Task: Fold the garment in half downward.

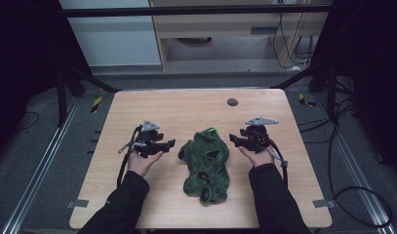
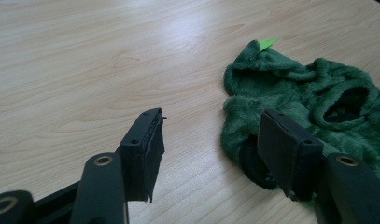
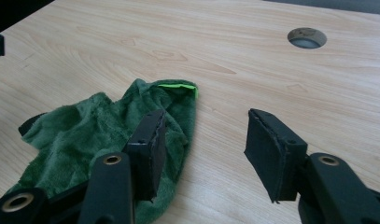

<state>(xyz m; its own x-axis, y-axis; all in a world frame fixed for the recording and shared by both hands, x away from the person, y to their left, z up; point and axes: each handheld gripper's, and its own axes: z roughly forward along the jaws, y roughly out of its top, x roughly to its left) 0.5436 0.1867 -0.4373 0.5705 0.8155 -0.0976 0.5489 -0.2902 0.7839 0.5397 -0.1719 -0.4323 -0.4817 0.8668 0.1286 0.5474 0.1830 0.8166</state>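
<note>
Nearest the camera in the high view, two dark sleeves (image 1: 123, 204) rising from the bottom edge, one hand (image 1: 143, 161) under the left gripper (image 1: 168, 145), another hand (image 1: 257, 157) under the right gripper (image 1: 233, 139). Two grippers in all, each with jaws spread apart and nothing between them, both raised above the table (image 1: 137, 112). Between them, one crumpled green garment (image 1: 206, 163) of plush fleece, lying flat on the pale wood near the middle of the table, apart from both grippers. Dark openings in the fabric, like sleeve or neck holes, with black lining inside. One bright green tag (image 1: 211, 129) at the far end of the garment. In the left gripper view, open jaws of the left gripper (image 2: 211, 140) over bare wood, the garment (image 2: 309, 98) just beyond and to the right, partly behind the right-hand jaw. In the right gripper view, open jaws of the right gripper (image 3: 204, 140), the garment (image 3: 99, 126) behind the left-hand jaw, tag (image 3: 178, 87) at its far edge. Farther off, one round grey hole (image 1: 232, 102) in the tabletop near the far edge.
</note>
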